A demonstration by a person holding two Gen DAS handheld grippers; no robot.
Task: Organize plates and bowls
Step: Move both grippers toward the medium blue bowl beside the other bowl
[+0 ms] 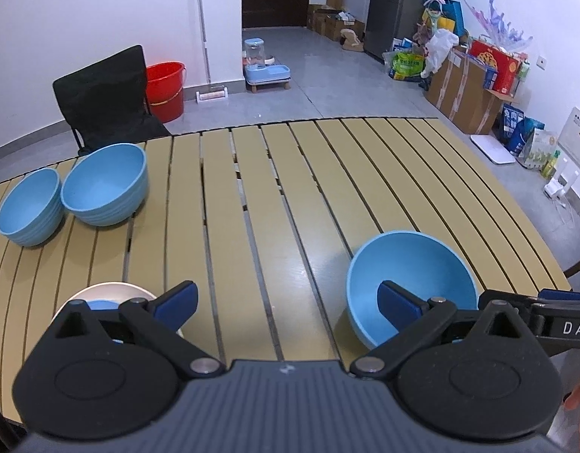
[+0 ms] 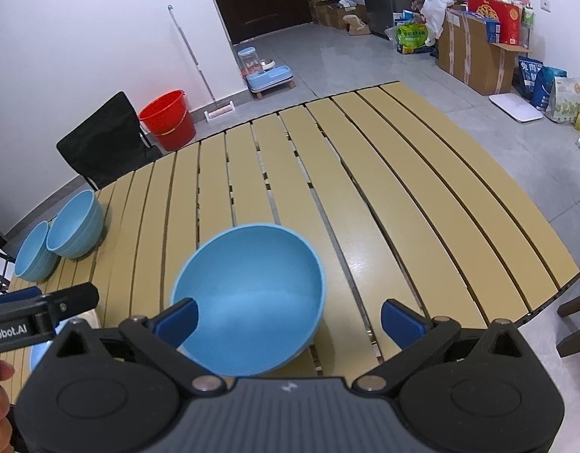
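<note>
Both tongs are hanging wide with nothing in them: left tongs (image 1: 288, 304) and right tongs (image 2: 290, 319). A blue bowl (image 2: 248, 302) is sitting on the slatted worktop (image 2: 403, 204) under the right ones, two more bowls (image 1: 67, 192) are sitting far left

"DAS" on right gripper (image 1: 554, 315); "nRobot.AI" on left gripper (image 2: 33, 311)

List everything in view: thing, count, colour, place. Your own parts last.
bowls: three, blue; two side by side at the table's far left, one near, before the right gripper
plate: one, silver, near left, something blue in it
table: one, tan slats
chair: one, black, beyond the table's left
bucket: one, red, by the wall
boxes and bags: several, mixed, far right floor
left gripper: black, blue fingers, open, empty
right gripper: same, open, empty
</note>
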